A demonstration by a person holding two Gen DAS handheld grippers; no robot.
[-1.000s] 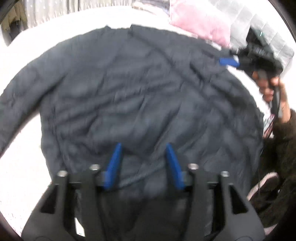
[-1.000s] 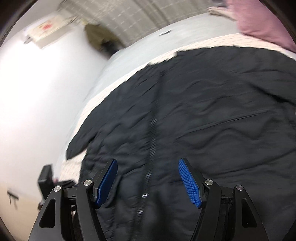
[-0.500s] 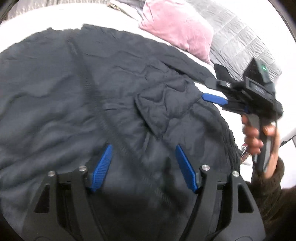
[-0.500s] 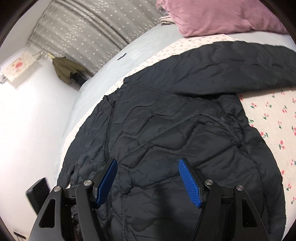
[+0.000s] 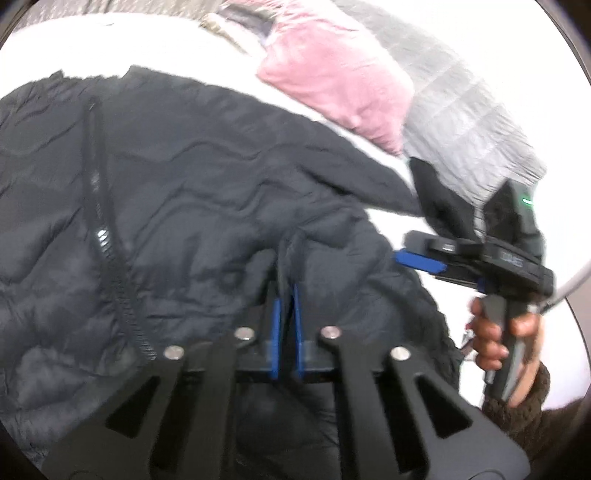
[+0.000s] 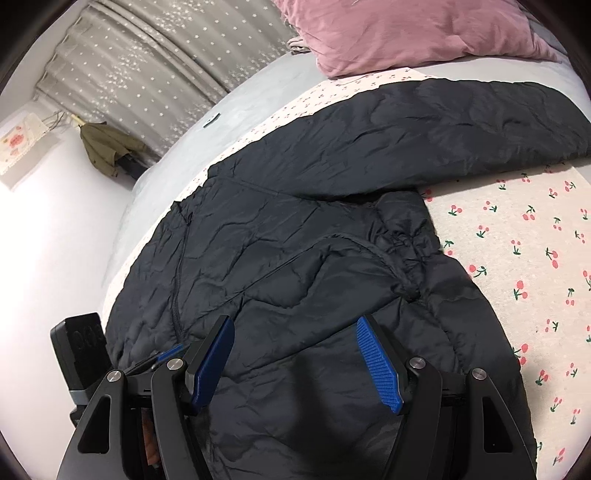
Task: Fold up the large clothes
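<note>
A large black quilted jacket (image 5: 177, 192) lies spread on a bed, zipper side up; it also fills the right wrist view (image 6: 295, 258). One sleeve (image 6: 443, 122) stretches out toward the pink pillow. My left gripper (image 5: 286, 295) is shut on a pinched fold of the jacket near its hem. My right gripper (image 6: 295, 332) is open and empty, hovering over the jacket's lower part; it also shows at the right of the left wrist view (image 5: 417, 260), beside the jacket's edge.
A pink pillow (image 6: 406, 33) and a grey quilted blanket (image 5: 461, 122) lie at the head of the bed. The cherry-print sheet (image 6: 535, 258) is bare to the right of the jacket. A curtain (image 6: 147, 74) and a white wall stand behind.
My left gripper has closed from wide open onto a fold of the jacket. My right gripper stays open and has swung over the jacket's hem side.
</note>
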